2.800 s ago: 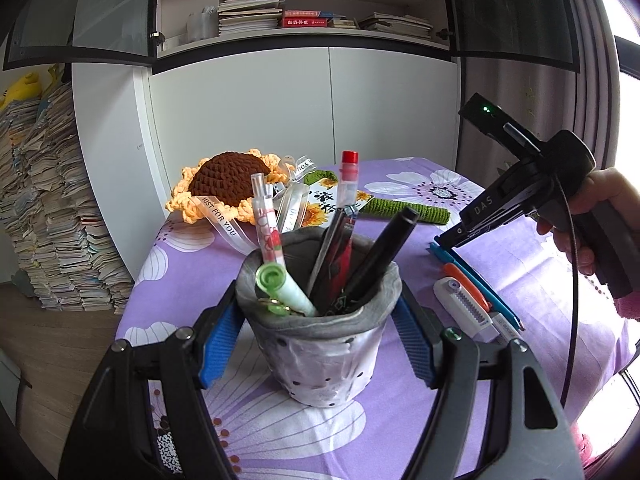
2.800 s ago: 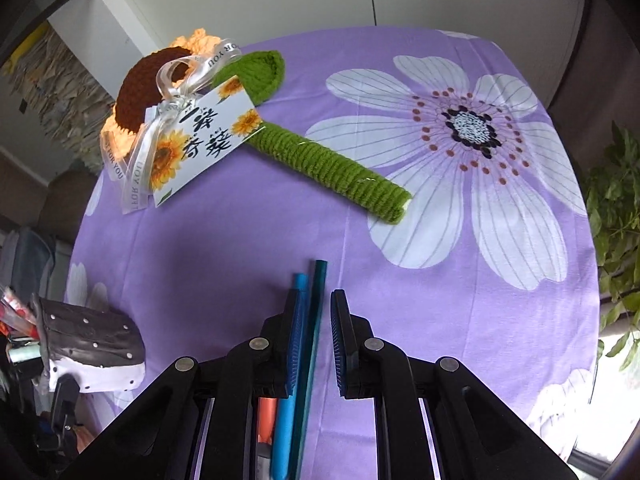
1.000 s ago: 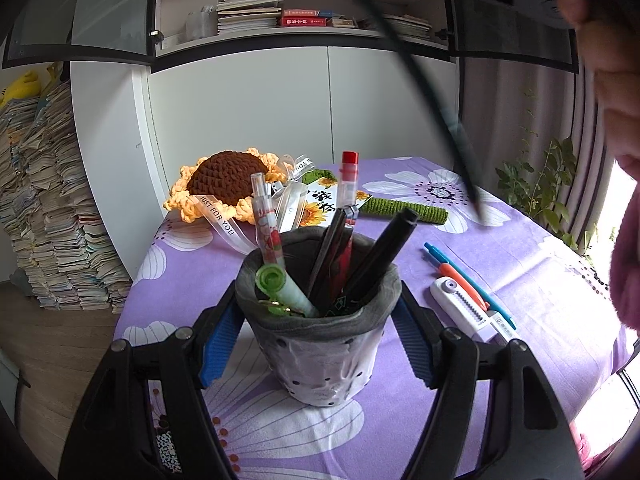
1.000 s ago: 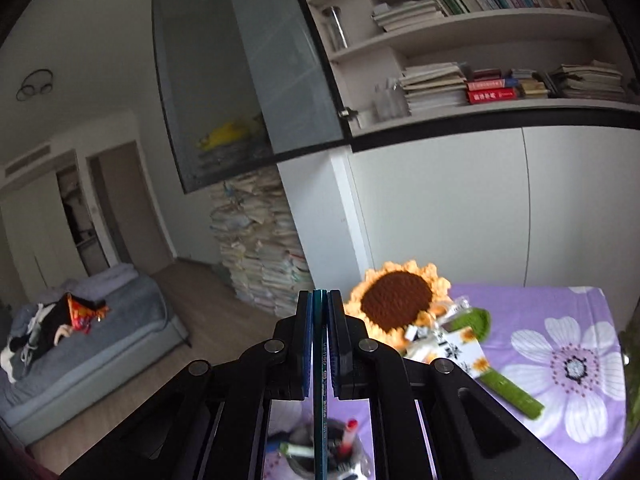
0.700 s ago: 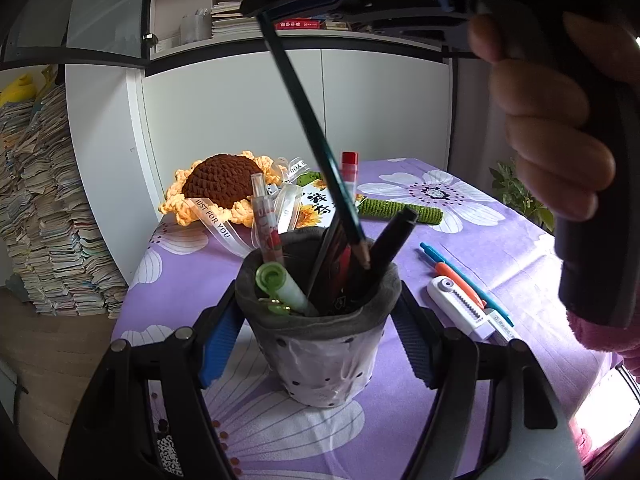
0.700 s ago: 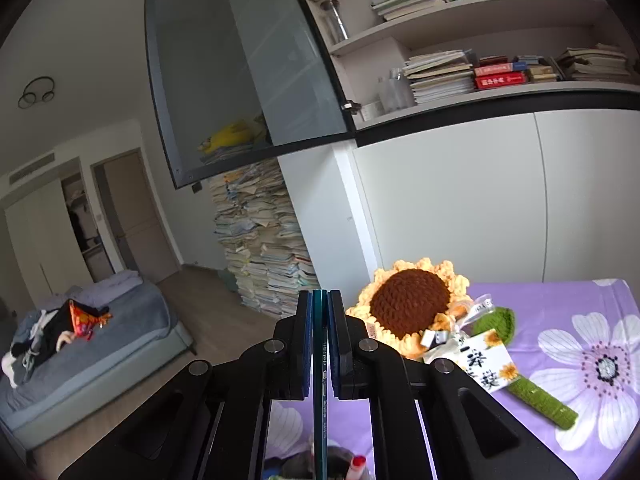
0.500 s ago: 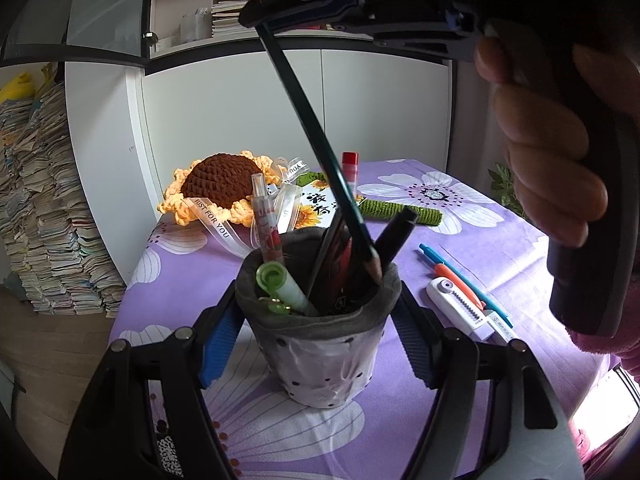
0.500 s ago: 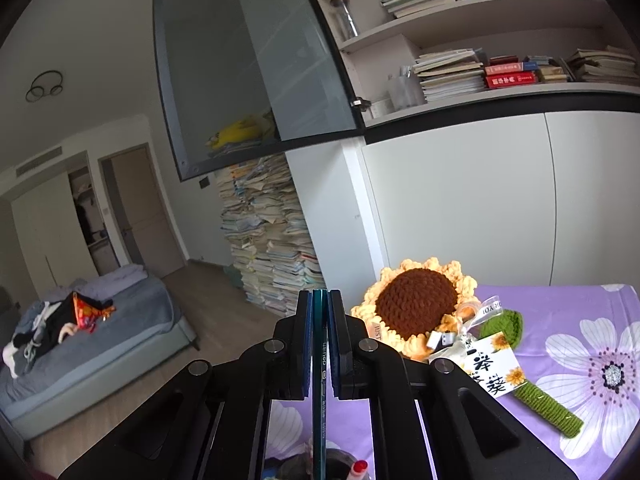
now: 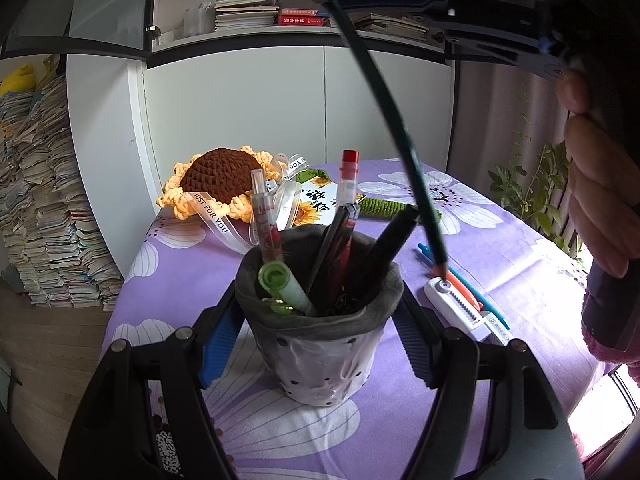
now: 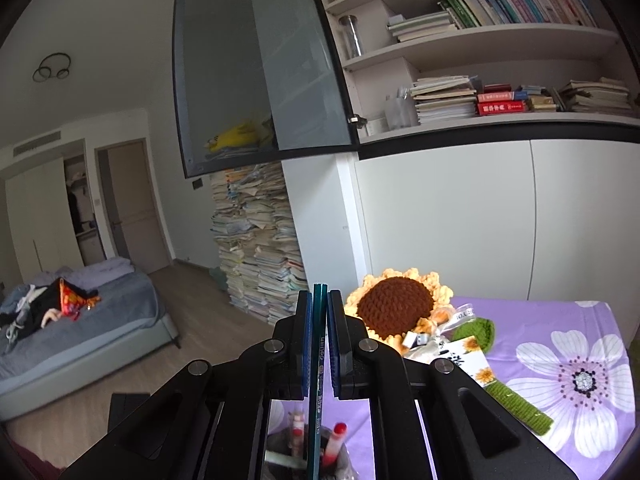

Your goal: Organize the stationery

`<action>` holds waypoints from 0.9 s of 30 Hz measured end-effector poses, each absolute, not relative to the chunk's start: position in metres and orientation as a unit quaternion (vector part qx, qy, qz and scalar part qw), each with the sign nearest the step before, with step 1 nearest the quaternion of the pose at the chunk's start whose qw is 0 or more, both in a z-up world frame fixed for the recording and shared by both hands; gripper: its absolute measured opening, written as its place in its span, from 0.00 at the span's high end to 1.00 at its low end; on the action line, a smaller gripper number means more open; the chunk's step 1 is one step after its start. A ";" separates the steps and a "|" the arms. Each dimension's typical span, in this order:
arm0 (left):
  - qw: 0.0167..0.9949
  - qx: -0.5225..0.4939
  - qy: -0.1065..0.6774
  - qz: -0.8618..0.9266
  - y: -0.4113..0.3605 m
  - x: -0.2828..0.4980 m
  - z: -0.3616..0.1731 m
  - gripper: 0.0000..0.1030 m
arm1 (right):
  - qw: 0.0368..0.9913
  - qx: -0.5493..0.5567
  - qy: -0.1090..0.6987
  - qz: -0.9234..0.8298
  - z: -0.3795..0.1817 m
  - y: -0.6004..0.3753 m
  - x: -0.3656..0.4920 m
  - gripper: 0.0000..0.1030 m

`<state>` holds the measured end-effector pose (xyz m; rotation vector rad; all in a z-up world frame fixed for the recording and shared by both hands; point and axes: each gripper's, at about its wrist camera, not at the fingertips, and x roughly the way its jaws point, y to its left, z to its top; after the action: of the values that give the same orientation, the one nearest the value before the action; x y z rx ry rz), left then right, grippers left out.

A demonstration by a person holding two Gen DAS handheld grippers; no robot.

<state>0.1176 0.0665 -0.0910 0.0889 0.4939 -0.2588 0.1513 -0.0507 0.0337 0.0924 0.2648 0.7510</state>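
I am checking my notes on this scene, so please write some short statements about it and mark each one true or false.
1. The right hand-held gripper is shut on a dark green pencil. True.
2. The left hand-held gripper holds the grey fabric pen holder. True.
3. The pencil's tip is already inside the holder. False: it hangs beside the rim, above the white utility knife.
4. The holder is empty. False: several pens stand in it.
5. The crocheted sunflower lies behind the holder. True.

"just for you" on ribbon [image 9: 211,212] (by crocheted sunflower [image 9: 218,181])
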 end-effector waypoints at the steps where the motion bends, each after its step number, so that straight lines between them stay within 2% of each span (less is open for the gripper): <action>1: 0.960 0.044 0.244 -0.127 0.066 0.118 -0.091 0.31 | 0.924 0.043 0.124 0.359 0.033 -0.053 0.149 0.92; 11: 0.960 0.046 0.246 -0.126 0.067 0.118 -0.092 0.31 | 0.910 0.097 0.135 0.380 0.033 -0.040 0.167 0.92; 20: 0.960 0.044 0.242 -0.134 0.069 0.117 -0.093 0.31 | 0.912 0.087 0.168 0.363 0.027 -0.052 0.180 0.92; 23: 0.960 0.041 0.242 -0.134 0.069 0.119 -0.093 0.32 | 0.918 0.090 0.207 0.327 0.024 -0.070 0.200 0.92; 27: 0.962 0.051 0.235 -0.132 0.066 0.115 -0.093 0.32 | 0.892 0.076 0.326 0.303 0.001 -0.076 0.237 0.92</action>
<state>0.1152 0.0657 -0.0929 0.1023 0.4770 -0.2676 0.2374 -0.0765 0.0012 0.1570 0.6760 0.6294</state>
